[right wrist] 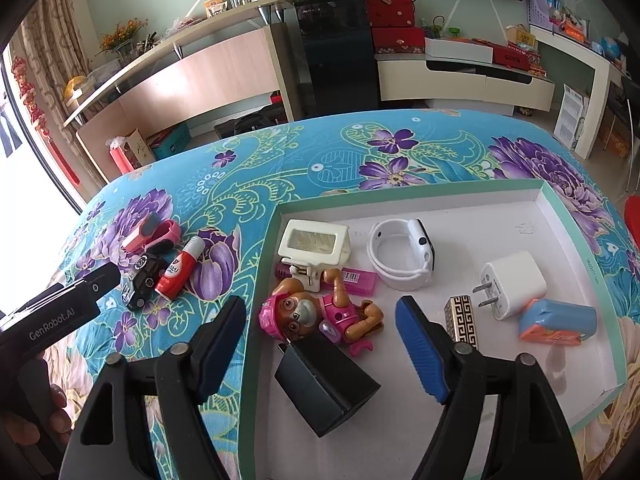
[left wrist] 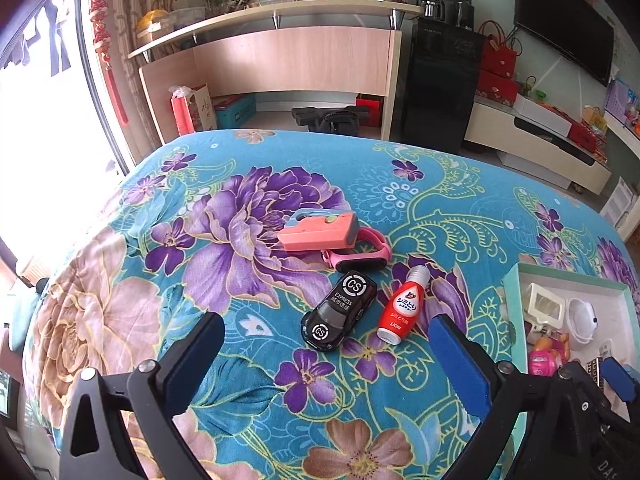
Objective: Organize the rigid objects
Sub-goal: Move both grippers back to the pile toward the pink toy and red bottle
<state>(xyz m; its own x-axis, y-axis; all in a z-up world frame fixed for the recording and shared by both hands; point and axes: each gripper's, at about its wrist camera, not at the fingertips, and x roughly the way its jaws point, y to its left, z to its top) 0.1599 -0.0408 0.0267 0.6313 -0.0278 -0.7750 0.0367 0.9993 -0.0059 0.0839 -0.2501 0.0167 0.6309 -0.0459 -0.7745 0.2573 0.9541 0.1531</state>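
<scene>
Jaws spread empty on both the left gripper (left wrist: 326, 356) and right gripper (right wrist: 320, 340). Approach the glossy black toy car (left wrist: 339, 315) squarely, pinching its sides, then carry it to the mint-rimmed white tray (right wrist: 576, 216).

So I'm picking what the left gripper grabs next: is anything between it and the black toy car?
Nothing visible. The left gripper is open and empty, and only bare floral cloth lies between its fingers and the black toy car. The red bottle lies beside the car, not in front.
</scene>
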